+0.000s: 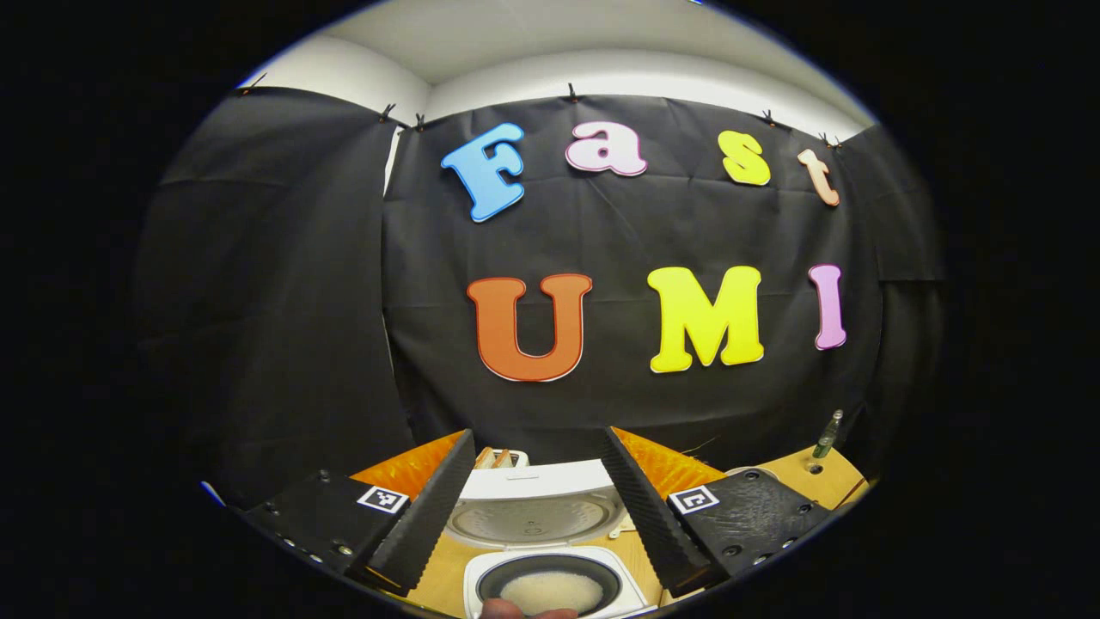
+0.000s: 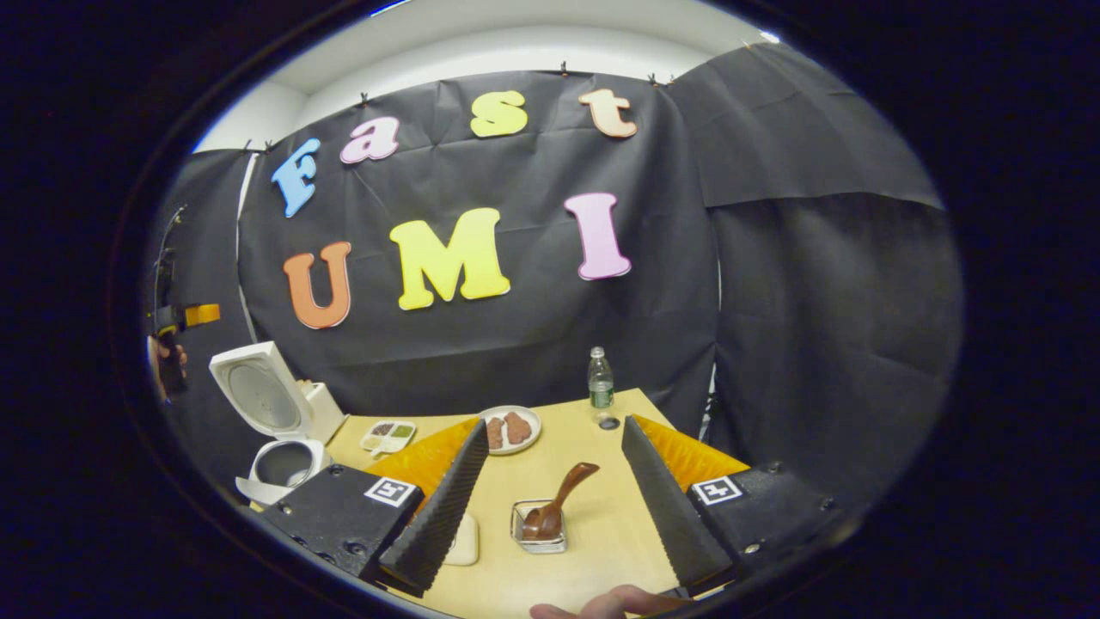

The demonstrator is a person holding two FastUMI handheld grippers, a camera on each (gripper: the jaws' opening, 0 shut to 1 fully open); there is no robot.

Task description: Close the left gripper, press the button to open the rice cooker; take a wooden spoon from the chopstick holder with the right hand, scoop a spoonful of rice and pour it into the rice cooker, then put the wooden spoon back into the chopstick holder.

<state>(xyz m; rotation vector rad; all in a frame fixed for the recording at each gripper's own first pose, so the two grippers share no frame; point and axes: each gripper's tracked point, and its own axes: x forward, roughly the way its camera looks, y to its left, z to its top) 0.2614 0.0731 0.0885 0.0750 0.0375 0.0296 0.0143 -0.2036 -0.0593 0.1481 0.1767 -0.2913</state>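
Note:
The white rice cooker [image 1: 550, 574] stands open just below my left gripper [image 1: 537, 434], its lid [image 1: 533, 507] tipped up and back. White rice [image 1: 550, 591] lies in its dark inner pot. The left gripper is open, holding nothing. In the right gripper view the cooker [image 2: 277, 430] stands open at the far left of the table. A brown wooden spoon [image 2: 560, 499] leans in a small square holder [image 2: 540, 531], bowl down, on the table ahead of my open right gripper [image 2: 557, 421]. The left gripper [image 2: 172, 331] hangs above the cooker, held by a hand.
On the wooden table [image 2: 593, 550] stand a plate of brown food [image 2: 511, 427], a small divided dish [image 2: 388, 436] and a bottle [image 2: 600, 378]. A white dish [image 2: 464, 542] is partly hidden by my right gripper's left finger. A fingertip [image 2: 601, 606] shows at the bottom edge.

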